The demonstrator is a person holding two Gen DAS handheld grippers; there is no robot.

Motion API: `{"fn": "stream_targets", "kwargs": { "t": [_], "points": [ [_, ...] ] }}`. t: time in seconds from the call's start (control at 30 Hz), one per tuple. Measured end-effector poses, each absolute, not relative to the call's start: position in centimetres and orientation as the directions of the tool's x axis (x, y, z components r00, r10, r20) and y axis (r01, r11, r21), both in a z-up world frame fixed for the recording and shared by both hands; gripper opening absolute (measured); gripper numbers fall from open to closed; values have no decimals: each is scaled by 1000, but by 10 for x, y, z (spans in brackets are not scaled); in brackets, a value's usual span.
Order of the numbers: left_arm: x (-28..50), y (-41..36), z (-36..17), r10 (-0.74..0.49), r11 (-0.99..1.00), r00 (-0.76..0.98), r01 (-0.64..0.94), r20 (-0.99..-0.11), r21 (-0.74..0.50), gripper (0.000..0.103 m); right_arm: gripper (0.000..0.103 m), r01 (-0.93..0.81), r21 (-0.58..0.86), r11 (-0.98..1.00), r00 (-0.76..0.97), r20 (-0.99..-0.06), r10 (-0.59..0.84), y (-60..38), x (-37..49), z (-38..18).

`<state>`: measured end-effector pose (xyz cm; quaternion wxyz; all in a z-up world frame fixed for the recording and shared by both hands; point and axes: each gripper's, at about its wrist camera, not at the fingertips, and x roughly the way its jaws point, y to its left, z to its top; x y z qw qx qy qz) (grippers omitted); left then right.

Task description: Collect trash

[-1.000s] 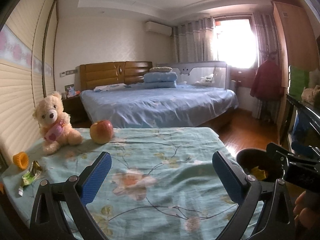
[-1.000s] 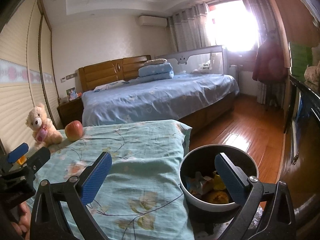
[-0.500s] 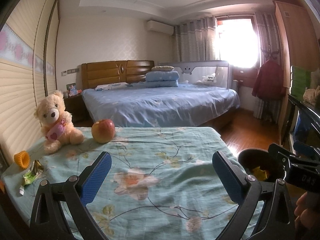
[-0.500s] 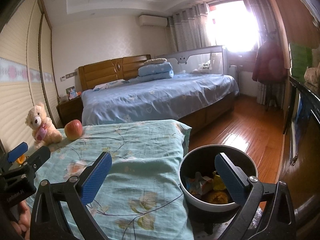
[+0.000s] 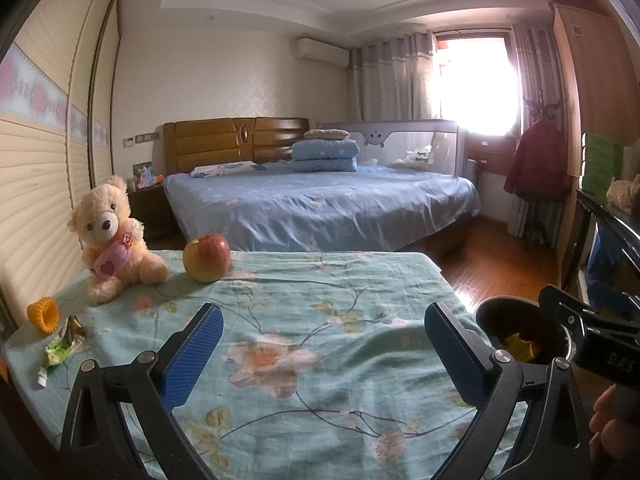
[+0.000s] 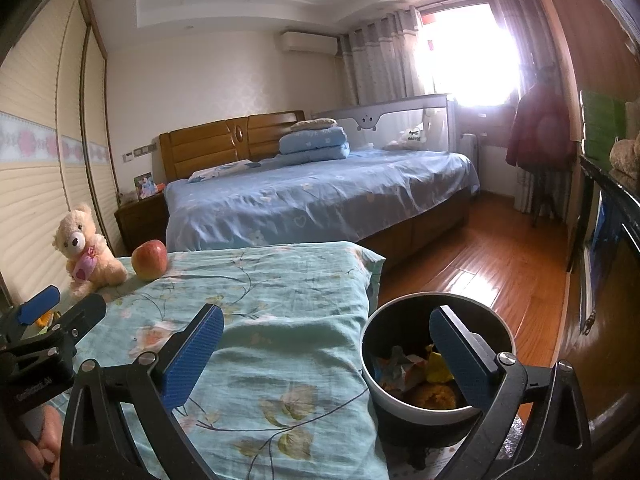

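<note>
A big bed (image 5: 320,204) with a blue sheet fills the back of the room, and a wooden floor (image 6: 492,264) runs along its right side. In front lies a table (image 5: 320,320) under a teal flowered cloth. Just off the table's right edge stands the bin (image 6: 436,408), a round dark pail with a pale rim; crumpled wrappers and yellow scraps lie inside it.

The left gripper (image 5: 324,344) hangs over the cloth with its blue pads spread wide and nothing between them. The right gripper (image 6: 326,352) is also spread wide and empty; its right pad sits in front of the bin's mouth and its left pad over the cloth's edge.

At the table's far left corner sits a bear (image 5: 114,240) with a pink heart patch, upright. An apple (image 5: 207,257) stands just to its right, not touching it. Near the left edge, well apart from the bin, lies the trash still on the table: a green wrapper (image 5: 64,344), crumpled flat on the cloth. Just behind it rests a small orange ring (image 5: 43,314), close beside the wrapper; whether they touch is unclear.
</note>
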<state>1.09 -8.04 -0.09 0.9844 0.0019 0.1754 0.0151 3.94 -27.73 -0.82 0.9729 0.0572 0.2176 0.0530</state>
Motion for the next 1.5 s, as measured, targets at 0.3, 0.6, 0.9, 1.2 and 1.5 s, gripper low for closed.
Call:
{"fn": "stream_targets", "kwargs": {
  "t": [0.3,0.6,0.9,1.2,1.5],
  "points": [
    [11,-79,-1,34,999,938,-34,-345,4,102,103,-80,133,988,900,-416,129,-277,39,-7],
    [10,-80,-3,31,1000,940,-29,-340,9,102,103,-84,131,988,901,-414,131,-272,38,-4],
    [11,-80,-3,27,1000,940,-26,-340,9,102,103,-83,129,988,901,-414,130,-272,38,-3],
    [11,-80,-3,26,1000,940,-24,-341,9,102,103,-84,130,988,901,-413,131,-272,38,-4],
    [11,-81,-3,25,1000,939,-23,-342,10,102,103,-85,128,988,901,-415,131,-272,38,-4]
  ]
}}
